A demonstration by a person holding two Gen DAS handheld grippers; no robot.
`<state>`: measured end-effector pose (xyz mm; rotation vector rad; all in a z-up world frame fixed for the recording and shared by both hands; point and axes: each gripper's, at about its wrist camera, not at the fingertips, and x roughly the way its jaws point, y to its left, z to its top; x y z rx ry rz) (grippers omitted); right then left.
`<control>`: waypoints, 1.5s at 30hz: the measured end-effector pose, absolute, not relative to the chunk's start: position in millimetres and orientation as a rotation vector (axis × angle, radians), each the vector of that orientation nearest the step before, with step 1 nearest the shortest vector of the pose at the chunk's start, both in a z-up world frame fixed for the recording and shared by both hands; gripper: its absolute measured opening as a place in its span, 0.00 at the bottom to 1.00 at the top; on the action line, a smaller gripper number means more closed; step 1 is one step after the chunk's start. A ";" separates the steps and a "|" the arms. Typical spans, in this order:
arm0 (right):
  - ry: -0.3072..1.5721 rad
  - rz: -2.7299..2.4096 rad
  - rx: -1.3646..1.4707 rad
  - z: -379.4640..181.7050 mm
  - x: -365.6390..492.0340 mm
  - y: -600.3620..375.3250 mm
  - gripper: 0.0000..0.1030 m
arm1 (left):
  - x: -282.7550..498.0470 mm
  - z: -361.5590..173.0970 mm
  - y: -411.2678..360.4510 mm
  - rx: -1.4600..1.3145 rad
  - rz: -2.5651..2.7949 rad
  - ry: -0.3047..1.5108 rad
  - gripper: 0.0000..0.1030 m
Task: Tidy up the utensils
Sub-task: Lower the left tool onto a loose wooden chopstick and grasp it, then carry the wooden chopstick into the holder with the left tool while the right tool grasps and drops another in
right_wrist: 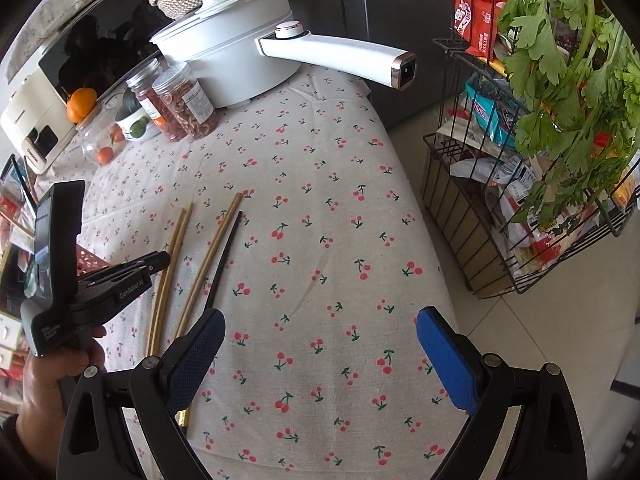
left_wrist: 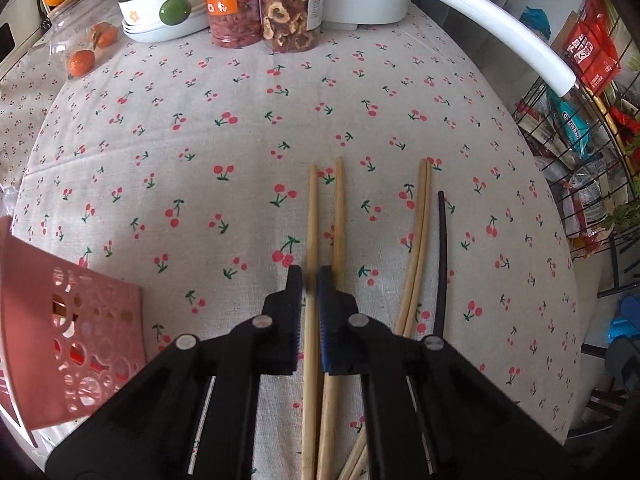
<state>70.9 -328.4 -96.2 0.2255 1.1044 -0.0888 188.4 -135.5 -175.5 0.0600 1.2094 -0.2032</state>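
Several wooden chopsticks lie on the cherry-print tablecloth (left_wrist: 224, 128). My left gripper (left_wrist: 311, 280) is shut on one wooden chopstick (left_wrist: 312, 216); a second (left_wrist: 339, 216) lies just right of it. A thinner wooden pair (left_wrist: 420, 232) and a black chopstick (left_wrist: 442, 248) lie further right. In the right wrist view the left gripper (right_wrist: 160, 258) is over the wooden chopsticks (right_wrist: 176, 248); the pair (right_wrist: 216, 240) and black chopstick (right_wrist: 226, 256) are beside it. My right gripper (right_wrist: 320, 344) is open and empty above the cloth.
A pink perforated basket (left_wrist: 72, 320) stands at the left. Jars (left_wrist: 260, 0), bowls (left_wrist: 160, 12), fruit and a white pot (right_wrist: 240, 52) with a long handle (right_wrist: 344, 56) sit at the back. A wire rack (right_wrist: 520, 184) with packets and greens stands off the table's right edge.
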 end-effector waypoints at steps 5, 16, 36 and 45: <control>1.098 -0.080 0.234 -93.4 68.2 -328.5 0.95 | 184.0 -172.7 -143.9 0.123 -0.175 1.149 0.09; 1.111 -0.085 0.238 -96.9 68.7 -327.6 0.95 | 157.6 -156.6 -133.3 0.098 -0.243 1.123 0.07; 1.165 -0.054 0.221 -113.5 89.7 -279.1 0.95 | 65.9 -60.3 -46.3 0.022 -0.373 0.886 0.06; 1.158 0.081 0.222 -126.3 127.6 -223.3 0.90 | 48.0 -41.7 -6.1 -0.007 -0.380 0.816 0.06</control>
